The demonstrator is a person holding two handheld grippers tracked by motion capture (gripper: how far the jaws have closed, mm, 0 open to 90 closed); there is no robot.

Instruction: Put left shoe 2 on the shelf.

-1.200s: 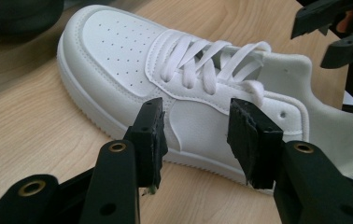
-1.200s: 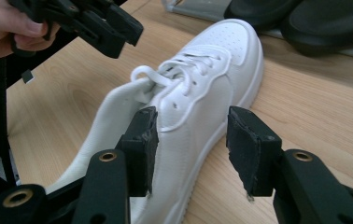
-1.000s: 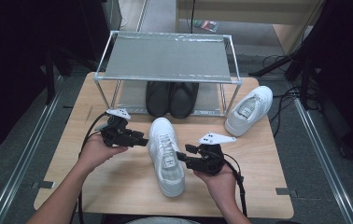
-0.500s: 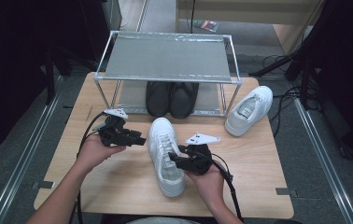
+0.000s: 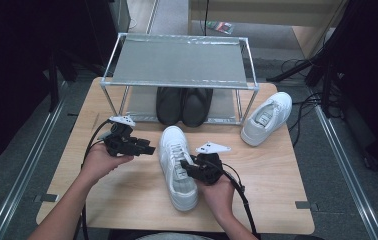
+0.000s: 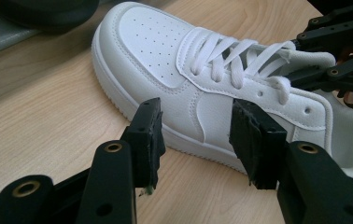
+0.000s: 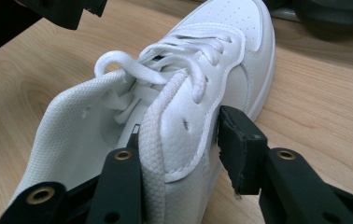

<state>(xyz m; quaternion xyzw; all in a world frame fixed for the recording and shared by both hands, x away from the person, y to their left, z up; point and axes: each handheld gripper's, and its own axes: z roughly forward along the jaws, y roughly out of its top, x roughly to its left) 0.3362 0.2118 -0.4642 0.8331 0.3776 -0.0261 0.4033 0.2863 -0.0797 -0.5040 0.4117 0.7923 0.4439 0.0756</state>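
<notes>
A white sneaker (image 5: pixel 176 165) lies mid-table, toe toward the rack. My right gripper (image 5: pixel 187 167) has one jaw inside the sneaker's opening and the other outside, shut on the side wall (image 7: pixel 188 126) near the laces. My left gripper (image 5: pixel 149 149) is open just left of the sneaker. In the left gripper view, its pads (image 6: pixel 149 135) frame the sneaker's side (image 6: pixel 202 107) without touching it. The right gripper (image 6: pixel 338 56) shows there at the far side of the sneaker. A second white sneaker (image 5: pixel 267 117) lies at the right, next to the rack leg.
A metal shoe rack (image 5: pixel 177 62) stands at the back of the wooden table (image 5: pixel 127 200). A pair of black shoes (image 5: pixel 184 105) sits on its lower level. Cables trail from both grippers toward the table's front edge.
My right gripper has moved left onto the middle sneaker and now grips its side wall. The left gripper has edged slightly toward the sneaker. The sneaker has stayed in place.
</notes>
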